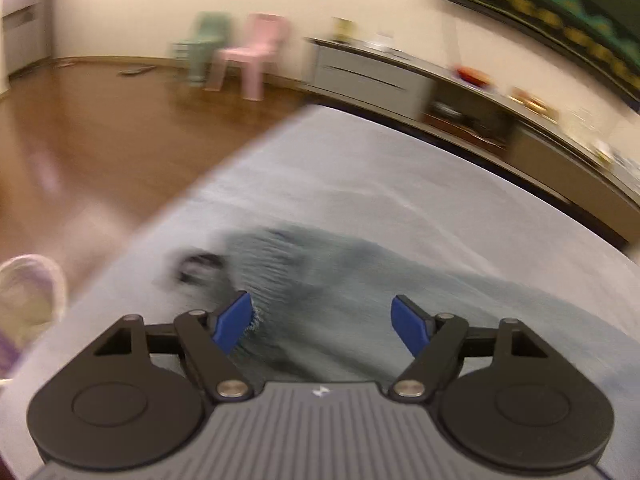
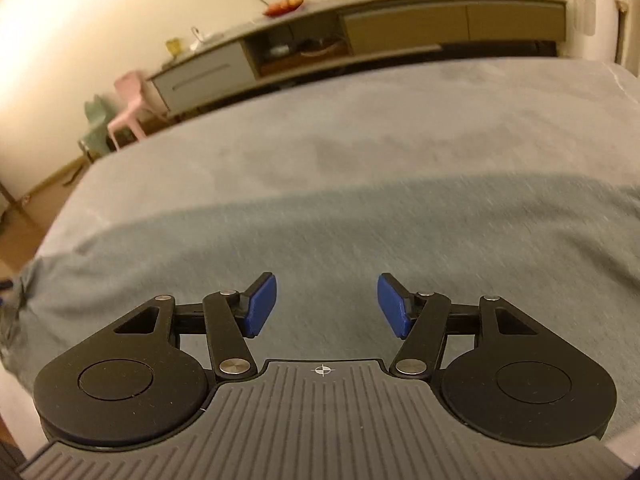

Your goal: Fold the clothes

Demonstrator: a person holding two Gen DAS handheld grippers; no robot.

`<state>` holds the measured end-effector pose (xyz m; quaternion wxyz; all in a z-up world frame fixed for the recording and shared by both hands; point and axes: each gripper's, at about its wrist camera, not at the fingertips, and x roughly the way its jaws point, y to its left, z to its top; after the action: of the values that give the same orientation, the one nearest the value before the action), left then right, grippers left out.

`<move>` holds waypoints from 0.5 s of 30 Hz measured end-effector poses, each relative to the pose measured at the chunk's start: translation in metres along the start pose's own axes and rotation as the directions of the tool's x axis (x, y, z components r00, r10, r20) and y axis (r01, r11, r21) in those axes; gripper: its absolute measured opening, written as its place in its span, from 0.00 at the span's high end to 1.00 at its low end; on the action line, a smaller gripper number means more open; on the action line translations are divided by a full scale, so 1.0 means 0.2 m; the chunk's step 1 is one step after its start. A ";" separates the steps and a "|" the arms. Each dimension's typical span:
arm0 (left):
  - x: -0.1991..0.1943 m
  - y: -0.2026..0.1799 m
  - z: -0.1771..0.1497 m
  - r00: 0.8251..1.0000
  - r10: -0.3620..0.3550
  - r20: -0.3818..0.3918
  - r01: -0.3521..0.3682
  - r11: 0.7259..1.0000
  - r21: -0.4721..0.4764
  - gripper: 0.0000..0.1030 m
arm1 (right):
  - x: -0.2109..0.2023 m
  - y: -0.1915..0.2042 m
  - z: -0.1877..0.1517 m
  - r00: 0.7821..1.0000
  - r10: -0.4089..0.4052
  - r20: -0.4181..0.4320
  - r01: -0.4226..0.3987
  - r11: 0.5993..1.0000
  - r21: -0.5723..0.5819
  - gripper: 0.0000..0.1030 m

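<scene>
Left tongs [image 1: 322,328]: jaws spread wide, nothing between them, positioned above a grey-blue garment [image 1: 320,276]; contact cannot be confirmed. Right tongs [image 2: 326,306]: jaws also wide, empty, above the same garment [image 2: 340,232], which lies spread flat across the near part of the grey-covered tabletop [image 2: 360,120]. Beyond the tabletop: a long low sideboard [image 2: 400,24] against the wall, and a pink chair [image 1: 256,52] beside a green chair [image 1: 202,44].

No text is readable; red lettering on the white appliance [image 1: 22,12] is too blurred.
</scene>
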<state>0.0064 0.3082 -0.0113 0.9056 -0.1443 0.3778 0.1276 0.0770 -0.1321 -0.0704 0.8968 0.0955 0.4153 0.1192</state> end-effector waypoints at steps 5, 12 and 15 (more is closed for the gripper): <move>-0.04 -0.44 -0.28 0.983 -0.144 -0.112 0.168 0.956 0.242 0.28 | 0.26 0.37 -0.07 0.983 0.117 -0.139 -0.148 0.960 -0.237 0.35; 0.05 -0.50 -0.37 0.978 -0.105 -0.183 0.156 0.943 0.293 0.28 | 0.60 0.98 0.12 0.970 0.201 -0.134 -0.240 0.863 -0.444 0.16; 0.06 -0.37 -0.24 0.988 -0.105 -0.114 0.122 0.979 0.163 0.28 | 0.84 1.22 0.23 0.957 0.240 -0.164 -0.291 0.818 -0.497 0.13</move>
<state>0.0082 0.2250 -0.0393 0.8994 -0.0948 0.4254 0.0354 0.1843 0.1464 -0.0961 0.8433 -0.0969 0.3924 0.3543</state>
